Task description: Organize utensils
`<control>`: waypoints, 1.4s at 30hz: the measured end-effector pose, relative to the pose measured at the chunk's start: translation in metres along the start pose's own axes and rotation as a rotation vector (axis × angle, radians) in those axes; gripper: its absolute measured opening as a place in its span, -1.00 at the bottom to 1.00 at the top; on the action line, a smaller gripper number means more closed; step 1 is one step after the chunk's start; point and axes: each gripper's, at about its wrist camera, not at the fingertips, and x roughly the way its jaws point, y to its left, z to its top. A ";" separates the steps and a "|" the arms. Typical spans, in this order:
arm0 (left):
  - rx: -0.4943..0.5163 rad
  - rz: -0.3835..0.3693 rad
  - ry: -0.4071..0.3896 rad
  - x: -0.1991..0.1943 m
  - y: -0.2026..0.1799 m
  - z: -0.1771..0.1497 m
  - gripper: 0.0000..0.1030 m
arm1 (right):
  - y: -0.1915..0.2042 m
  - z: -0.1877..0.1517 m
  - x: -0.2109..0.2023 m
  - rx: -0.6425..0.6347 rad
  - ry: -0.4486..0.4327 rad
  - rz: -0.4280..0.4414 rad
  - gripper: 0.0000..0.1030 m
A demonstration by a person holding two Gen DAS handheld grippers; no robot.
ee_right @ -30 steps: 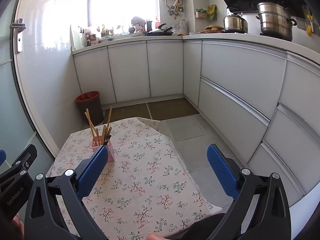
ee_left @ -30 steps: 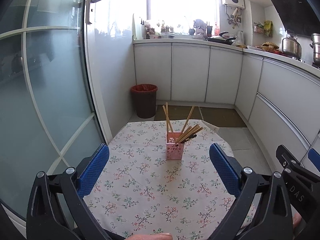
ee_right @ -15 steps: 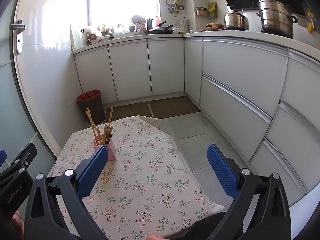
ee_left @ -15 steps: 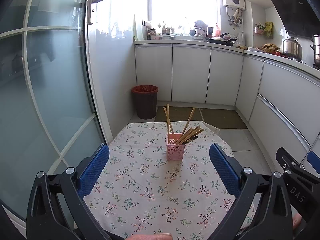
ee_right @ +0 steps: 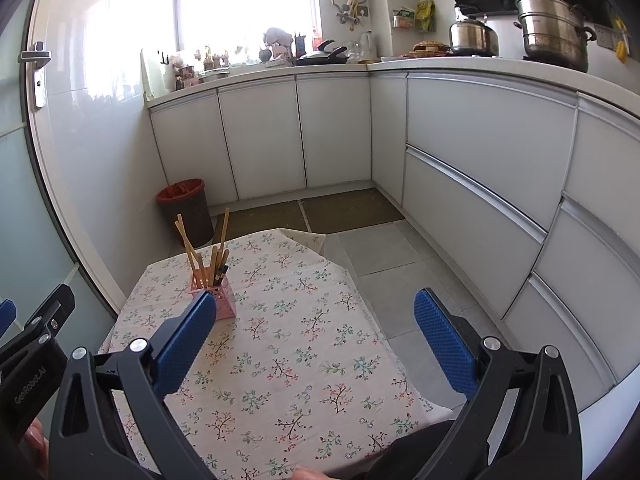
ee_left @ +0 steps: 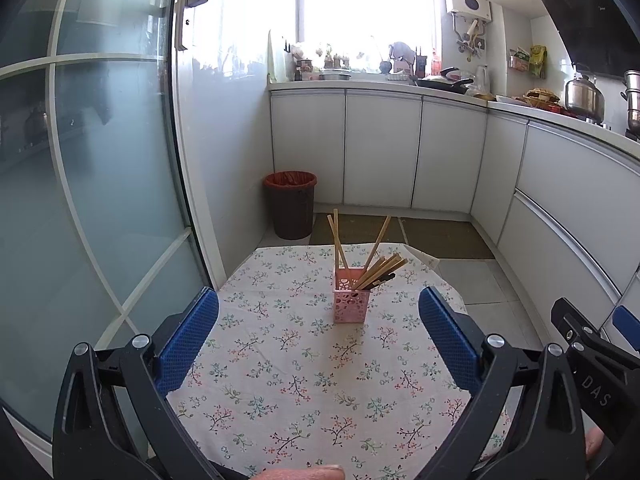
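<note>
Left wrist view: the left gripper (ee_left: pixel 318 328) hangs over the near part of the table (ee_left: pixel 280 380), its blue fingers (ee_left: pixel 188 340) wide apart and holding nothing. Between them, well ahead toward the far side of the floral cloth, stands the pink utensil holder (ee_left: pixel 350 300) with the chopsticks (ee_left: pixel 378 268) leaning out of it at loose angles. Compared with a second ago the holder sits a touch higher and smaller in this view, so the gripper seems to have eased back and tilted up slightly. No loose utensil lies on the cloth that I can see, which suggests the sorting is at or close to its end. At the right edge the right gripper's black frame shows.

Right wrist view: the right gripper (ee_right: pixel 316 330) is also spread open and empty above the near right of the table. The holder (ee_right: pixel 214 300) stands to the far left, partly hidden behind the left finger. More floor and cabinet front (ee_right: pixel 480 160) show than a second ago, and the brown bin (ee_right: pixel 186 208) on the far floor sits lower, consistent with a small retreat from the table.
</note>
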 end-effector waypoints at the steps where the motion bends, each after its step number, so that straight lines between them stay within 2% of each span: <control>1: 0.000 0.001 0.001 0.000 0.000 0.000 0.86 | 0.001 -0.001 0.000 0.000 0.001 0.000 0.87; 42: 0.005 0.006 0.004 0.001 0.000 0.001 0.86 | 0.000 0.000 0.004 0.001 0.028 0.015 0.87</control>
